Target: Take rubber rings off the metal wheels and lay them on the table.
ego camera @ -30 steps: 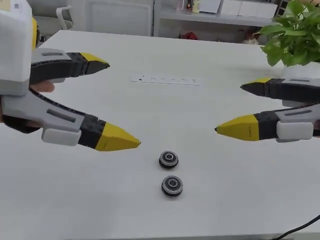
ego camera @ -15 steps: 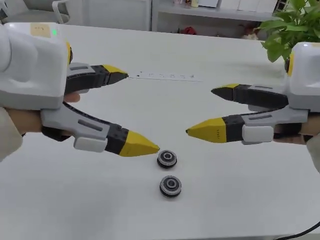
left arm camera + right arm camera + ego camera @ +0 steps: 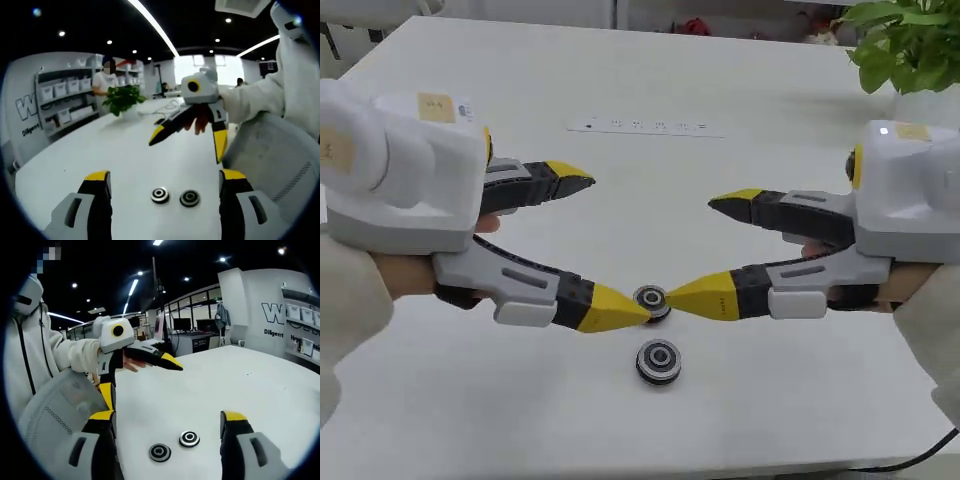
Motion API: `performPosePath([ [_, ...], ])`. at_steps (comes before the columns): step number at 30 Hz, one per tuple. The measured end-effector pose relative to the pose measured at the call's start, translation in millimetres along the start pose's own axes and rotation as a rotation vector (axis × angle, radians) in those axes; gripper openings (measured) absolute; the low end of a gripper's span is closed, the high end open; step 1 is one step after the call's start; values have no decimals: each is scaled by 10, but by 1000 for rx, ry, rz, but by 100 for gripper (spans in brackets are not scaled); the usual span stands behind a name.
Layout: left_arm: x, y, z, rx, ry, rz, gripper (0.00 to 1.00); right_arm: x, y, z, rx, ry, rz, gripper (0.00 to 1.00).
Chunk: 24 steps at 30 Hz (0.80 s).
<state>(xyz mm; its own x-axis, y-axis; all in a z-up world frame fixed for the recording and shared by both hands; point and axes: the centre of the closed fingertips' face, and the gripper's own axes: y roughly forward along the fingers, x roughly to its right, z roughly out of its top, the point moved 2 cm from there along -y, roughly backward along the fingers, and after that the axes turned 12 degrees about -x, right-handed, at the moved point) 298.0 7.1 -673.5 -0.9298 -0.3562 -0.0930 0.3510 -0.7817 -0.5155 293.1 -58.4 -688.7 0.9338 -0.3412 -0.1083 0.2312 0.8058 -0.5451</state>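
Left gripper (image 3: 618,247) and right gripper (image 3: 691,250) both gape wide, grasping nothing. Their lower yellow tips flank the far wheel (image 3: 651,298), one on each side, touching it or very nearly. The near wheel (image 3: 659,361) lies just beside it on the white desk (image 3: 770,400), apart from both grippers.

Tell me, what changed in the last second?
The left gripper and the right gripper moved inward and down; their lower jaw tips now flank the farther wheel, contact unclear. Nothing was gripped. Jaws stay open; it and the nearer wheel lie unmoved on the table.
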Motion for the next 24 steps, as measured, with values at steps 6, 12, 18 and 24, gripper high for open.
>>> performPosePath([
  [6, 32, 117, -130, -33, 4, -26, 88, -54, 154, -254, -106, -16, 22, 77],
  [12, 73, 143, -173, -24, 2, -28, 88, -99, 264, -358, -148, -46, 59, 65],
  [18, 108, 183, -234, -6, -18, -20, 80, -166, 339, -456, -172, -70, 94, 60],
  [24, 122, 199, -201, 29, -46, -14, 76, -139, 376, -543, -181, -71, 98, 53],
])
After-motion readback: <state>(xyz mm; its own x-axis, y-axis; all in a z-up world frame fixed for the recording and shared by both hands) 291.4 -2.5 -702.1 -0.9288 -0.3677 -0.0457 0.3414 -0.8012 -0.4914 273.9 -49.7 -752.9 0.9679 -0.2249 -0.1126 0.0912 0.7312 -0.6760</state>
